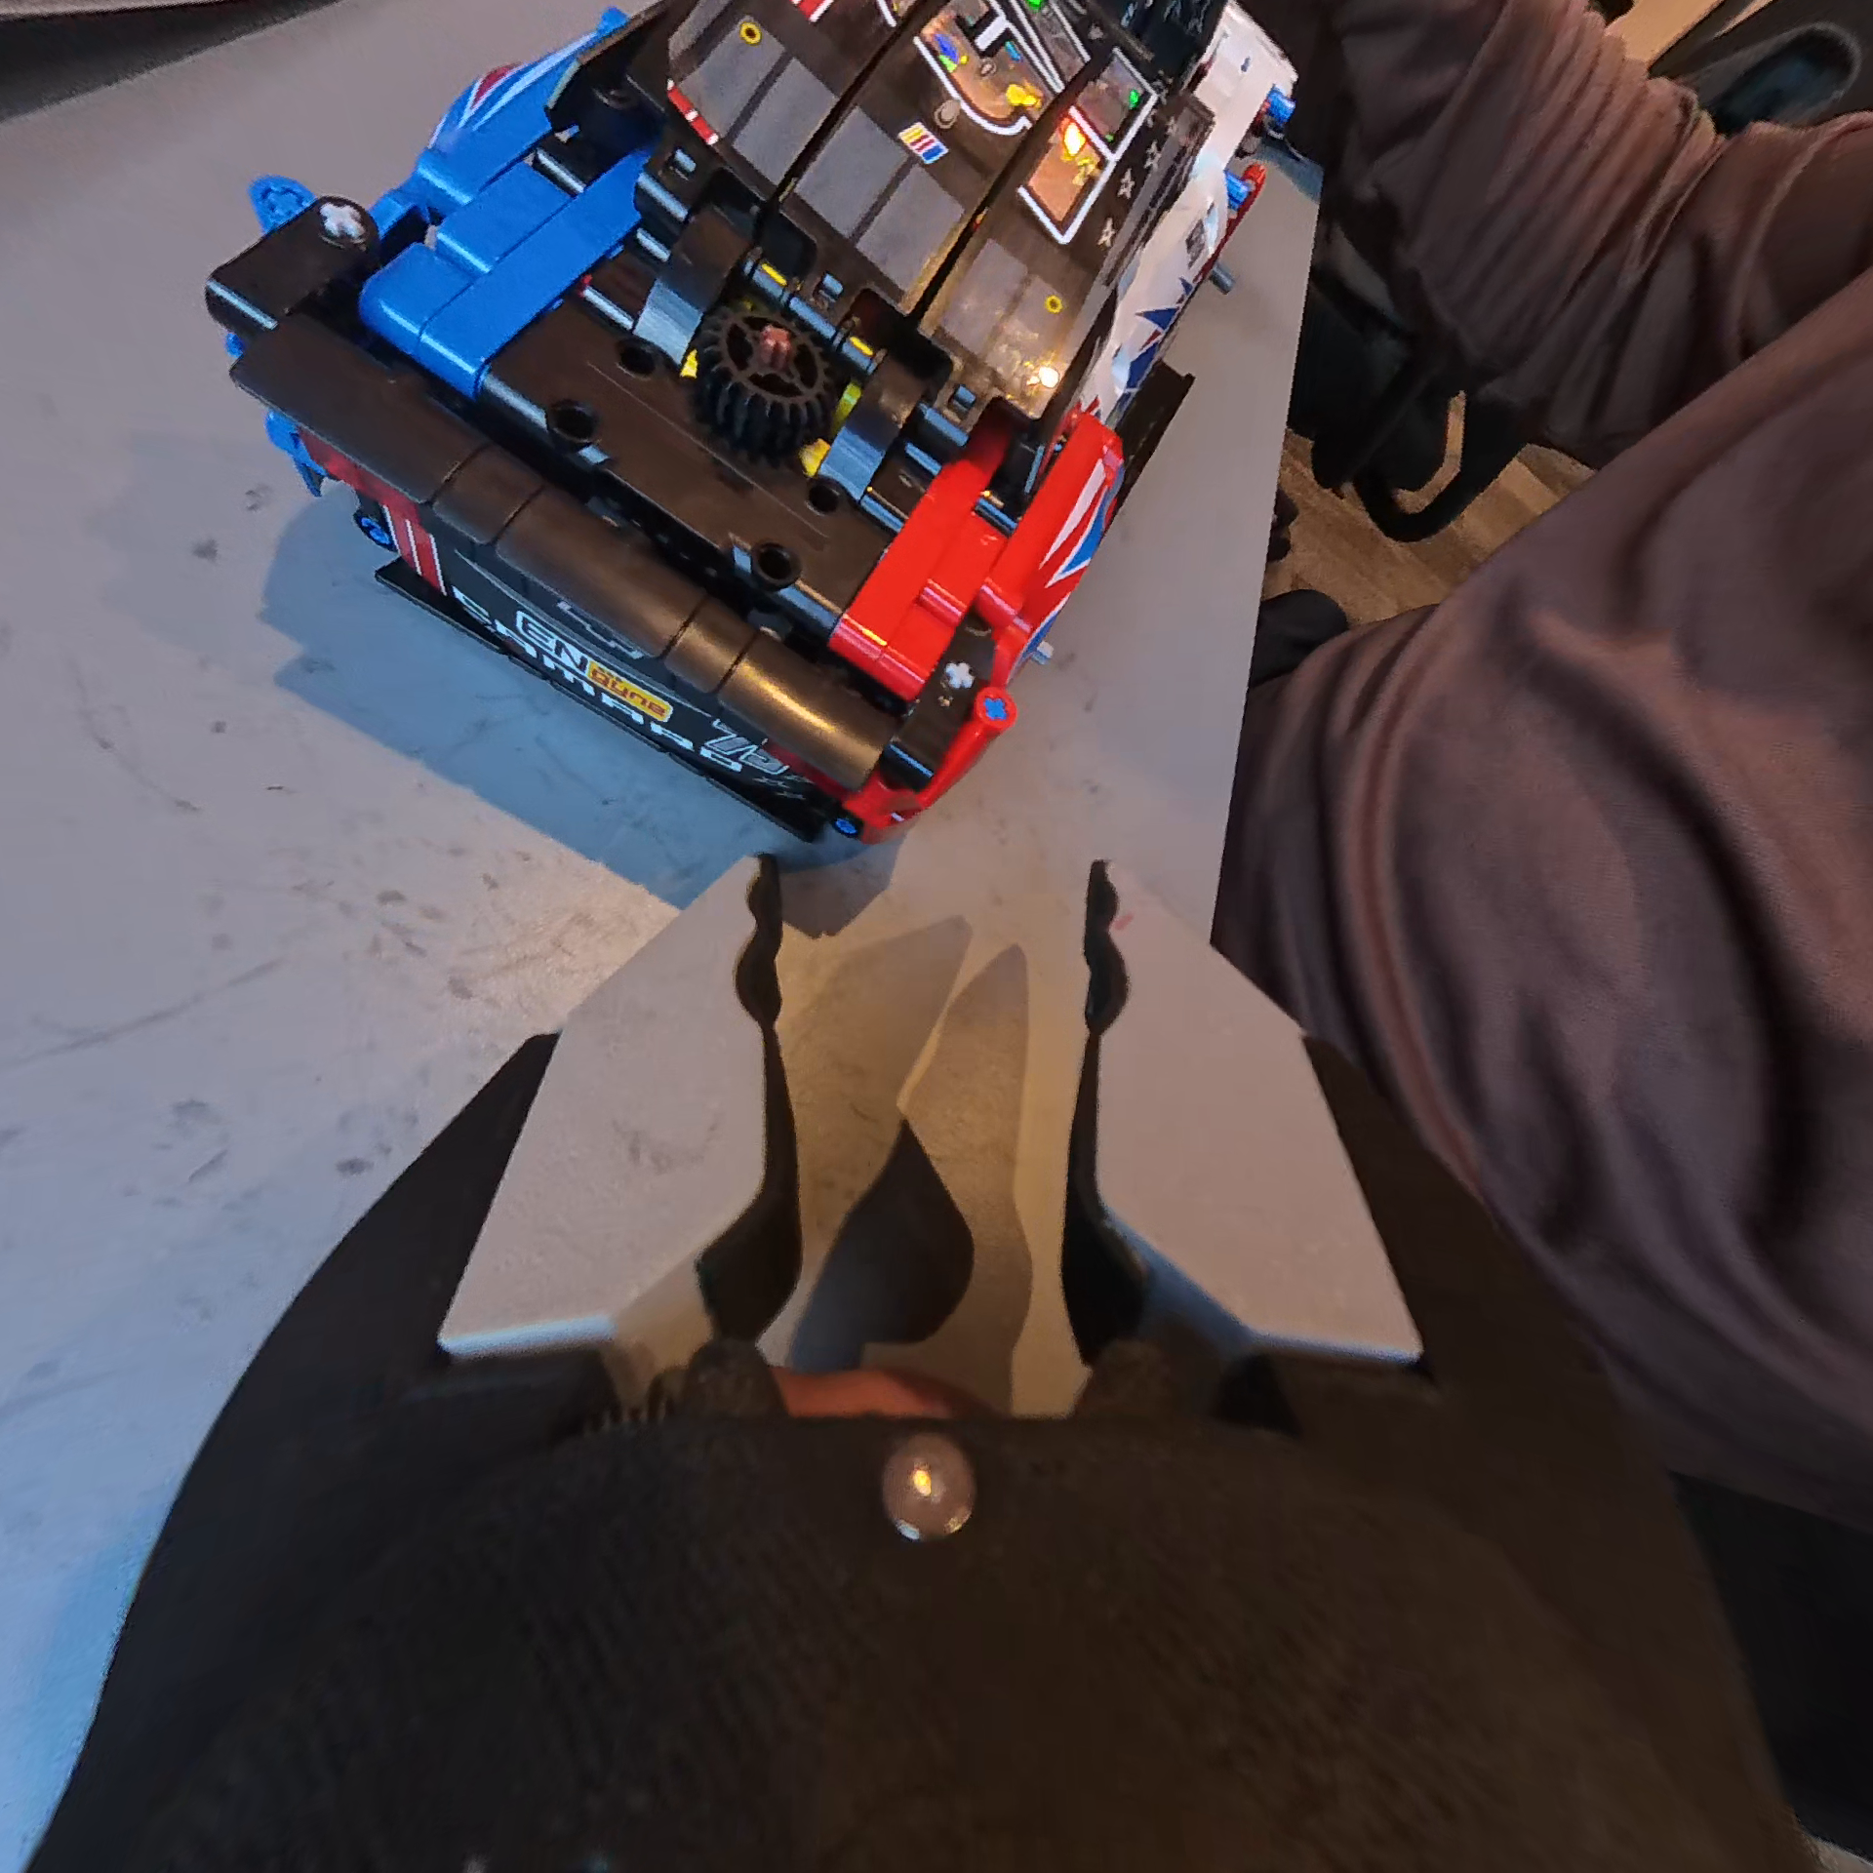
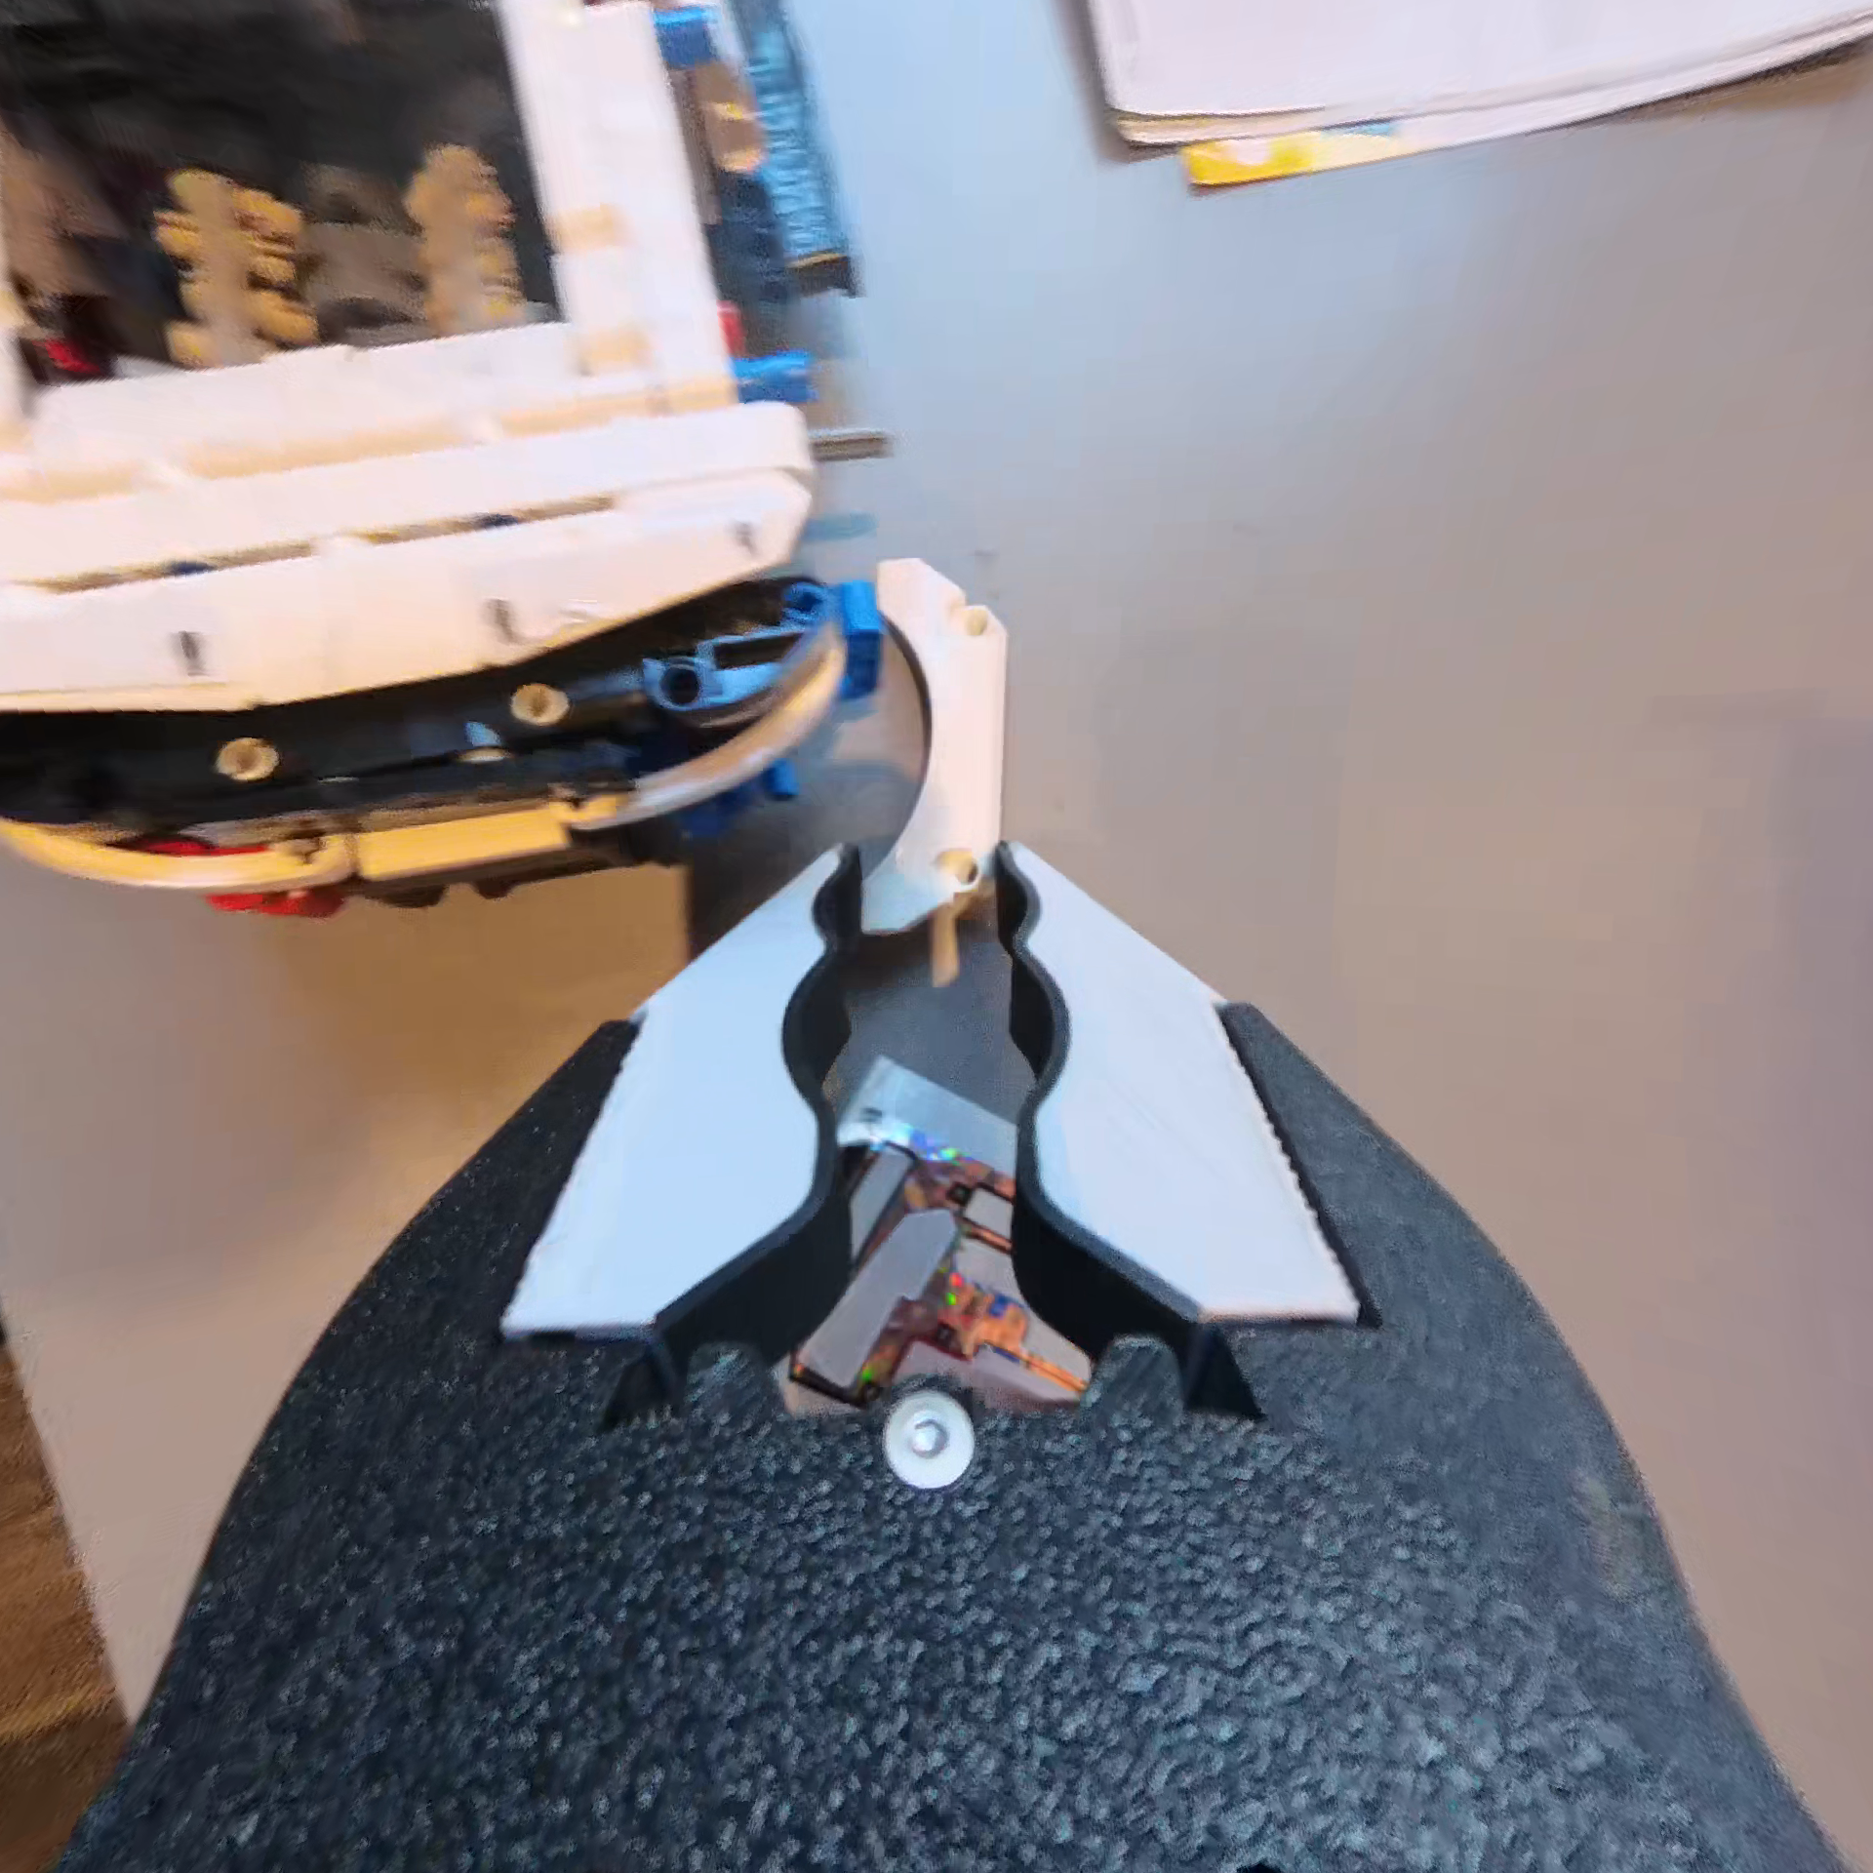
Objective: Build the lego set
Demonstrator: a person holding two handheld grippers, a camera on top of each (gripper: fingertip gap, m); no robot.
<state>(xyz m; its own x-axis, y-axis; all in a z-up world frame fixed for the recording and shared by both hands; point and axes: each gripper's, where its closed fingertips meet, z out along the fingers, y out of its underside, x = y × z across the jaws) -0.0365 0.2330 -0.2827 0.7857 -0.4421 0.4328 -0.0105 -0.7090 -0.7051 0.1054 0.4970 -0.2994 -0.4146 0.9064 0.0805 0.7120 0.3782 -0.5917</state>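
Observation:
The lego car (image 1: 709, 405), black with blue and red sides, stands on the grey table (image 1: 203, 912) with one end toward me in the left wrist view. My left gripper (image 1: 932, 892) is open and empty, just short of the car's red corner. In the right wrist view my right gripper (image 2: 927, 882) is shut on the lower end of a white curved arch piece (image 2: 958, 730) with a tan pin (image 2: 948, 943) sticking out of it. The piece stands upright just right of the car's white end (image 2: 355, 527), close to a blue connector (image 2: 856, 639).
A person's arm in a brown sleeve (image 1: 1571, 811) crosses the right side of the left wrist view. The table's edge runs along the right of the car. A white and yellow booklet (image 2: 1470, 71) lies at the far right of the table (image 2: 1419, 608). One gripper's finger ends stand about 30 cm off the other's.

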